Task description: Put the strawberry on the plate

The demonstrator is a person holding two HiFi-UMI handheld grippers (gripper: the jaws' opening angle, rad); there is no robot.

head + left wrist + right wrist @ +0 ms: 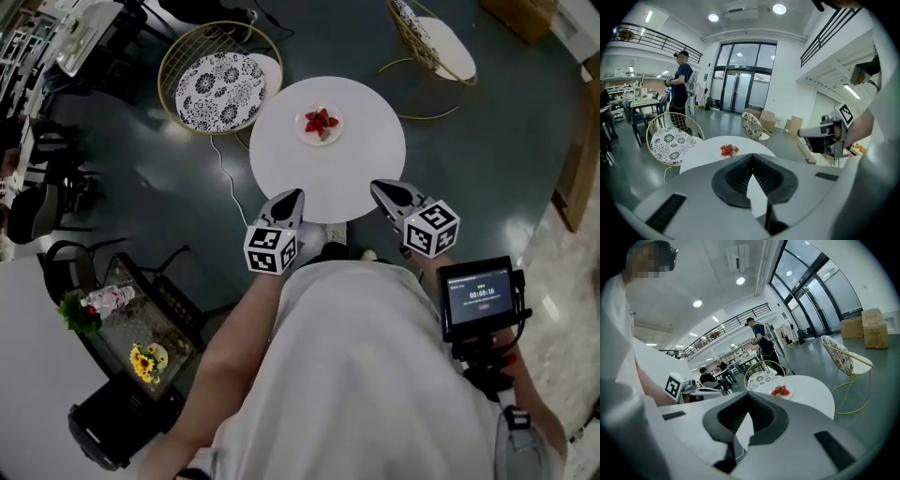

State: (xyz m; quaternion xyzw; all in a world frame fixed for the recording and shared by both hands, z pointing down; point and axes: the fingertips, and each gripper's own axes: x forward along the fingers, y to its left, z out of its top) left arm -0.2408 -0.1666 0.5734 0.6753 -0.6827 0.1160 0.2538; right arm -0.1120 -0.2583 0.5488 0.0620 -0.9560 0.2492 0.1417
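Dark glossy floor surrounds a round white table (361,173). Just past its centre toward 12 o'clock, red strawberries (321,120) lie on a small round plate (337,129). A gold-wire chair (268,66) with a floral cushion (220,89) stands at 10 o'clock. The left gripper (292,195) at 7 o'clock and the right gripper (376,187) at 5 o'clock are both clenched on nothing. Text on the handheld screen (480,292) is too small to read.
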